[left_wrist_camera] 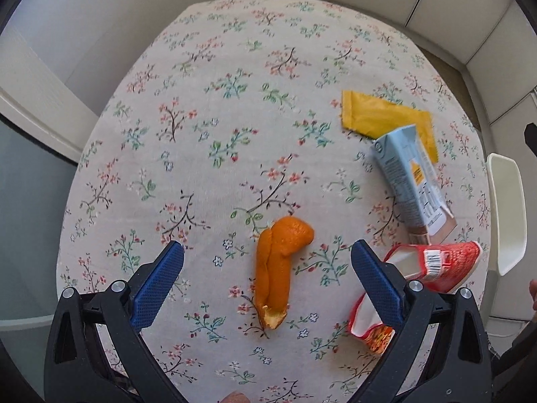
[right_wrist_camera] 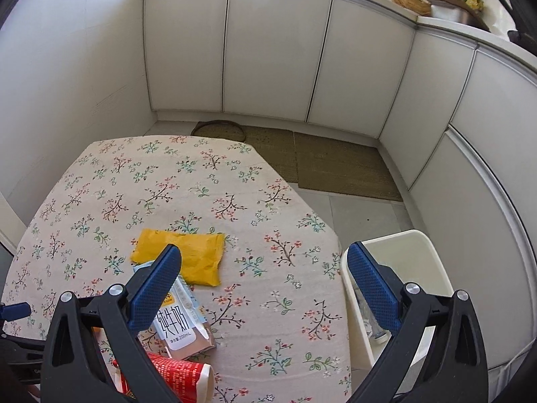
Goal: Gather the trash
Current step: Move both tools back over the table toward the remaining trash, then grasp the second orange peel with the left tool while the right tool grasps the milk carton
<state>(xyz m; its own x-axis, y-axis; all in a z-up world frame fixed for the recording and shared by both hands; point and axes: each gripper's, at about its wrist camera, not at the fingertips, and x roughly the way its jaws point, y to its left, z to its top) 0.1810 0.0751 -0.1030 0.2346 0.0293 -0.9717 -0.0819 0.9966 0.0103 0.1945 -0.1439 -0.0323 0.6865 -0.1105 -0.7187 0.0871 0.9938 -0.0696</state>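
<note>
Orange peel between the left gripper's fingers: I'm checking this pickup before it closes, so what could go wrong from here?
1. The orange peel is curled and lies flat on the tablecloth; the open left gripper may pinch cloth or let the peel slip.
2. The red cup sits right by one finger and could get knocked.
3. The bin stands beside the table's edge, so a loose peel may drop on the floor.

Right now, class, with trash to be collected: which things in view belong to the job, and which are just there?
For the job: orange peel, yellow packet, milk carton, red wrapper, white bin, and both open grippers, left and right.

Just there: floral tablecloth, floor mats, cabinets, countertop clutter.
</note>
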